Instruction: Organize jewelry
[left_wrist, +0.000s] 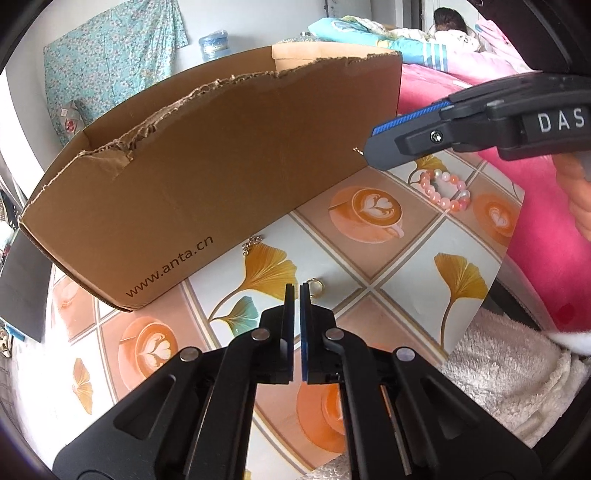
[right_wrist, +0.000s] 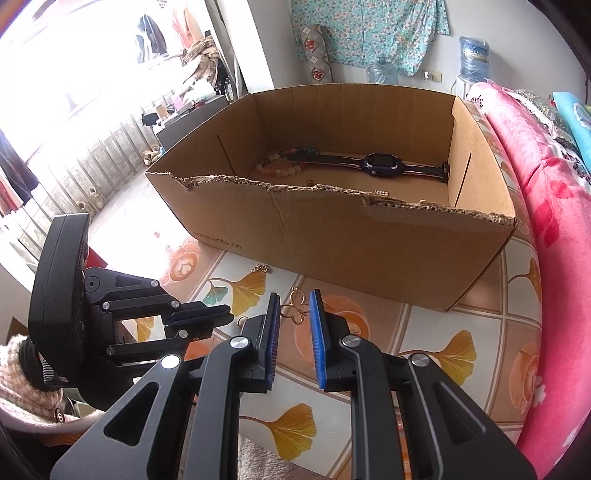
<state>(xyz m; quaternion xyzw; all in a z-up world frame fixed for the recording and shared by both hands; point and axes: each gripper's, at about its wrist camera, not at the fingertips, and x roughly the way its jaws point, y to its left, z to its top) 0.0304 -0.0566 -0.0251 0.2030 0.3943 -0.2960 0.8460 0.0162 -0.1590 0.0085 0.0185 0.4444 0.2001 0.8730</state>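
A tiled cloth (left_wrist: 369, 266) with coffee-cup and leaf prints covers the table, where a torn cardboard box (right_wrist: 332, 221) holds a watch (right_wrist: 376, 164) and beads (right_wrist: 280, 162). The left gripper (left_wrist: 297, 291) has its jaws closed beside a gold ring (left_wrist: 316, 286). The right gripper (right_wrist: 293, 310) pinches a gold butterfly (right_wrist: 295, 308) between narrow jaws. A pink bracelet (left_wrist: 445, 190) lies outside the box.

A tabletop (left_wrist: 399, 280) covered in a glossy print of latte cups and yellow ginkgo leaves carries a brown cardboard box (left_wrist: 207, 177) with a torn rim. Beside the box lie a pink-and-white beaded bracelet (left_wrist: 445, 190), a small gold chain piece (left_wrist: 251, 244) and a gold ring (left_wrist: 316, 286) (partly hidden).
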